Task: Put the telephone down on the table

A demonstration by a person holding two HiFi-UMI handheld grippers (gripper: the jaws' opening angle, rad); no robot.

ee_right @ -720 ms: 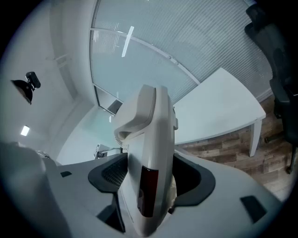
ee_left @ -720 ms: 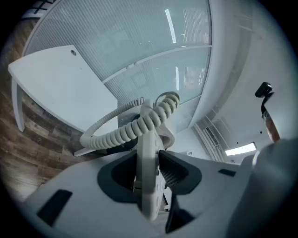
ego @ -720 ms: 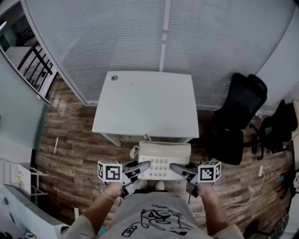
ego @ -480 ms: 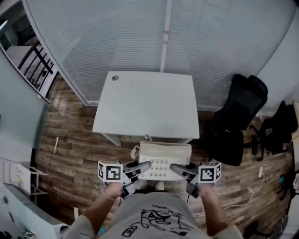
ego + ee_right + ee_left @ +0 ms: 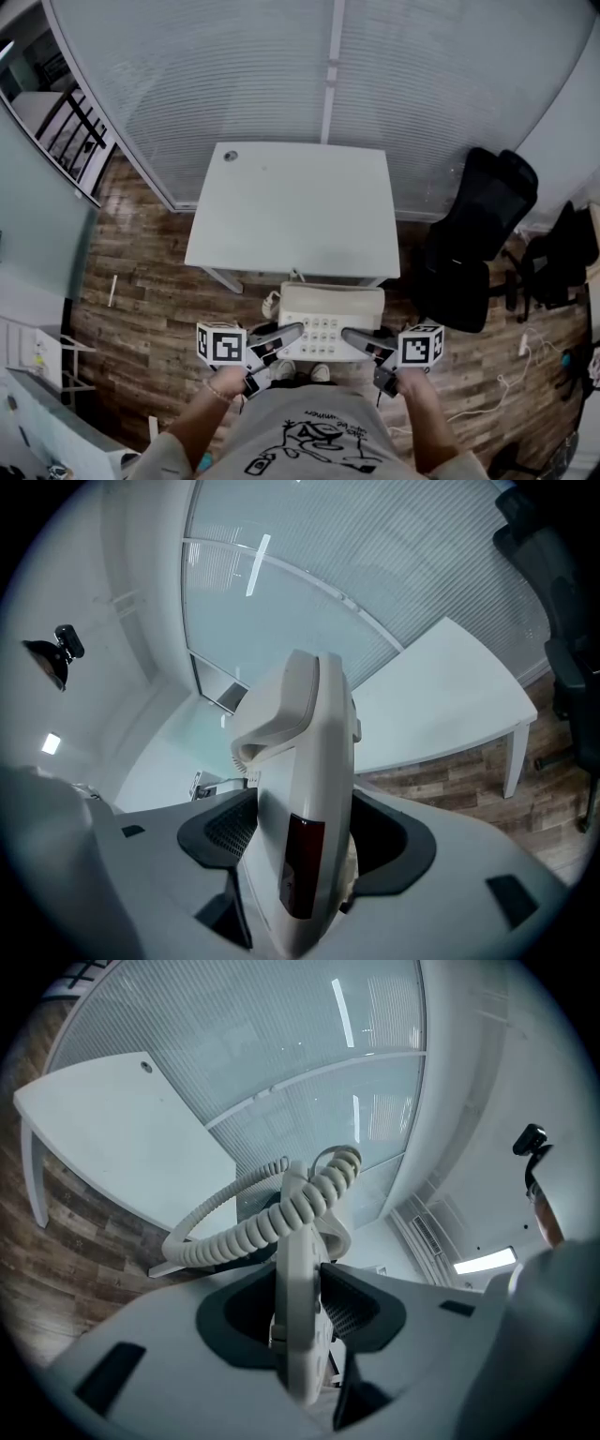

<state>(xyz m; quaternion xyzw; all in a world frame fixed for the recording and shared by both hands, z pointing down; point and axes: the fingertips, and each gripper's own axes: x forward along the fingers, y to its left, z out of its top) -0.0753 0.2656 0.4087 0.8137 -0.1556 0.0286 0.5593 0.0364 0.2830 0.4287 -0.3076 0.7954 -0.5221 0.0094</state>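
A cream desk telephone (image 5: 330, 323) with a keypad hangs in the air over the wooden floor, just in front of the near edge of the white table (image 5: 295, 211). My left gripper (image 5: 294, 331) is shut on its left edge, and my right gripper (image 5: 349, 335) is shut on its right edge. The left gripper view shows the thin side of the telephone (image 5: 302, 1335) pressed between the jaws, with the coiled cord (image 5: 281, 1218) looping above it. In the right gripper view the telephone body (image 5: 305, 799) fills the gap between the jaws. The table top is bare except for a small round hole at its far left corner.
A black office chair (image 5: 473, 244) stands right of the table. White blinds on a glass wall rise behind the table. A white cable (image 5: 487, 398) lies on the wooden floor at the right. The person's shoes (image 5: 321, 373) show below the telephone.
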